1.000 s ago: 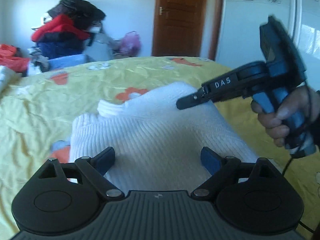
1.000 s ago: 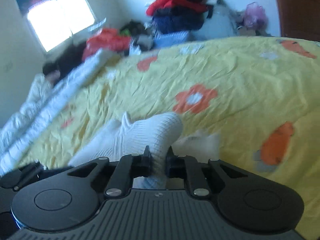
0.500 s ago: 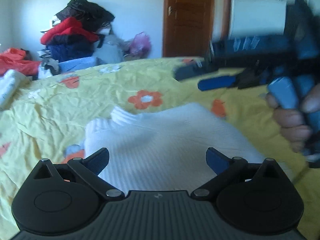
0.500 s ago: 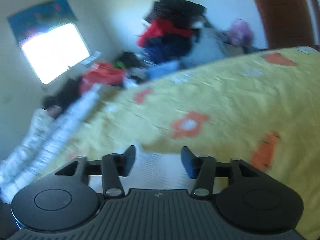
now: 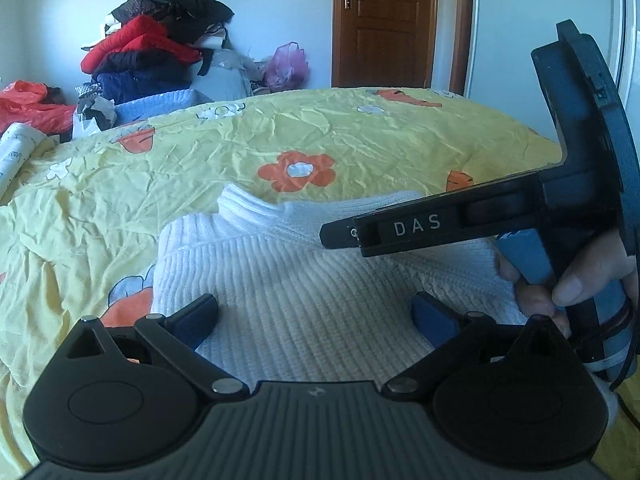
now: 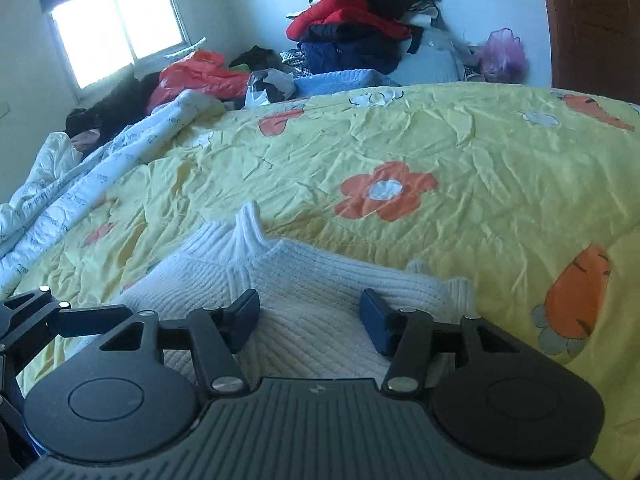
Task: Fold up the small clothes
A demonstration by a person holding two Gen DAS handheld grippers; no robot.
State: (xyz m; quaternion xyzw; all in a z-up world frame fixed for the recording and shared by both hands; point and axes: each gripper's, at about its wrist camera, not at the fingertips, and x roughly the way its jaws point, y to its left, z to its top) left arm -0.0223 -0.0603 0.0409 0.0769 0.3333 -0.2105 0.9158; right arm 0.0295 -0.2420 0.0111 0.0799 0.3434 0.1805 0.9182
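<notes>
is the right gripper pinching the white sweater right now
No, the right gripper stands open above the white sweater, its blue pads apart with nothing clamped between them.

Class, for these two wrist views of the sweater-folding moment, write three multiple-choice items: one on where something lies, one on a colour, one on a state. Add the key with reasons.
1. Where does the white sweater lie?
A. on the yellow bedspread
B. on the clothes pile
C. on the floor

2. What colour are the flower petals printed on the bedspread just beyond the sweater?
A. blue
B. orange
C. green

3. How do the right tongs stand?
A. shut on the sweater
B. shut on nothing
C. open over the sweater

Key: 1 A, the knit rests flat on the crumpled yellow cover; 2 B, orange petals ring a white centre; 3 C, the two blue pads stand wide apart with the knit showing between them, gripping nothing.
</notes>
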